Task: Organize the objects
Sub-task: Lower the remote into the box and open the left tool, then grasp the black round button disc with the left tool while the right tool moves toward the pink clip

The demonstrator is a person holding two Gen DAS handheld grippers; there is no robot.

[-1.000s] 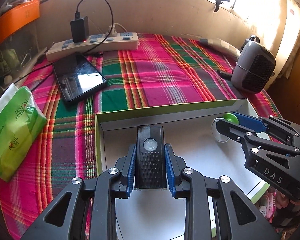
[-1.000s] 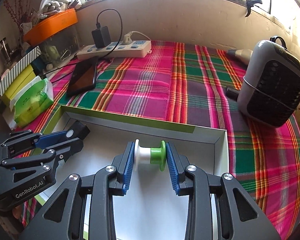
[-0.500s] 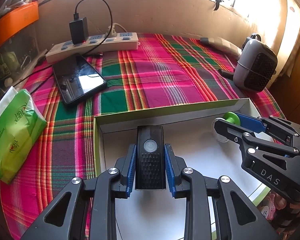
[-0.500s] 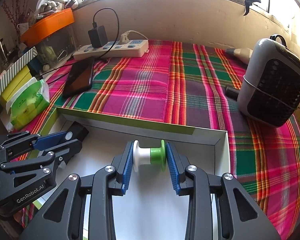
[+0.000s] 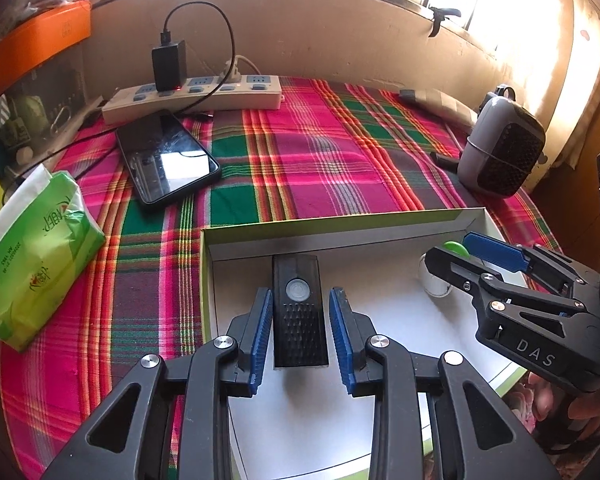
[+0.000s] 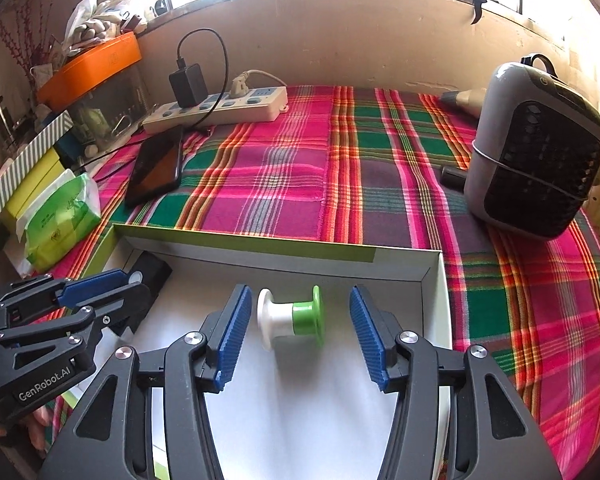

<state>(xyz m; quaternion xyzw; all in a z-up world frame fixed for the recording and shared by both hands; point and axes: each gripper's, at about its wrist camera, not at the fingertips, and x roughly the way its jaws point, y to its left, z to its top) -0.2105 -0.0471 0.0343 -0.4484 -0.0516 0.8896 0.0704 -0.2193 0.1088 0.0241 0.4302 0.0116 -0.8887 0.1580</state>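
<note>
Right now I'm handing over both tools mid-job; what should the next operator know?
Left tool: jaws opening, pads clear of the black light, which lies between them on the box floor.
Right tool: jaws opening, white-and-green spool loose between them, resting in the white box.
Done: both items appear placed inside the box.
Left: back both tools out. The phone and tissue pack lie outside on the plaid cloth; whether they belong in is unclear.

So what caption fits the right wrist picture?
Right gripper opening around a white-and-green spool lying in the box.
</note>
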